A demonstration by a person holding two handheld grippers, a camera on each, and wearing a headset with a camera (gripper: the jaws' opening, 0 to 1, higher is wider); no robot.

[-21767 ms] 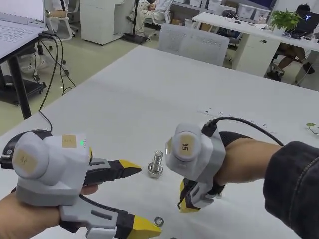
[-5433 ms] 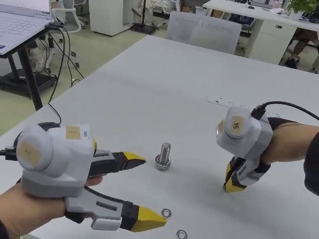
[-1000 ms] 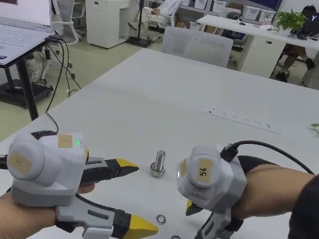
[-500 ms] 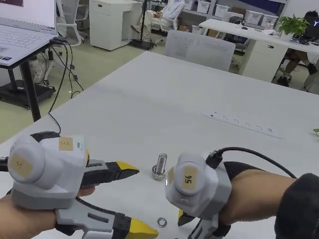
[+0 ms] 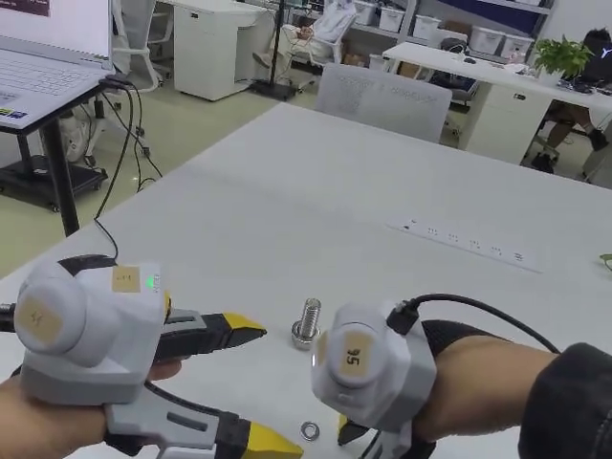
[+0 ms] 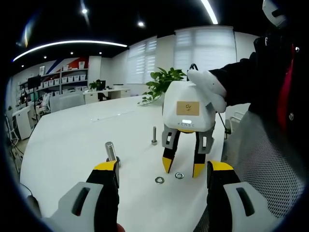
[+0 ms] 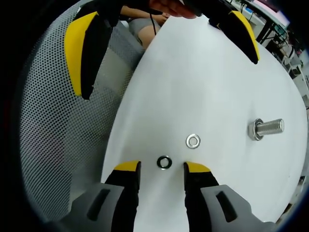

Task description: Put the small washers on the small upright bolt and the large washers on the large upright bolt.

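Observation:
Two washers lie near the table's front edge. One washer [image 7: 164, 162] sits between the fingertips of my right gripper [image 7: 161, 166], which points down at it, open and apart from it. The other washer [image 7: 193, 141] lies just beyond. The large bolt [image 5: 306, 320] stands upright behind them, and the thin small bolt [image 6: 154, 135] stands farther off. In the left gripper view the right gripper [image 6: 182, 166] straddles a washer [image 6: 179, 175], with the second washer [image 6: 159, 180] beside it. My left gripper [image 5: 255, 387] is wide open and holds nothing, level with the large bolt [image 6: 112, 152].
The white table [image 5: 316, 191] stretches away, with a power strip [image 5: 469, 244] set in it. A laptop [image 5: 38, 67] on a stand is at the far left and a grey chair [image 5: 382, 91] at the far end. A mesh chair seat [image 7: 58, 145] is below the front edge.
My right gripper has moved left and lowered over the washers at the front edge. The left gripper has kept its place and stays open.

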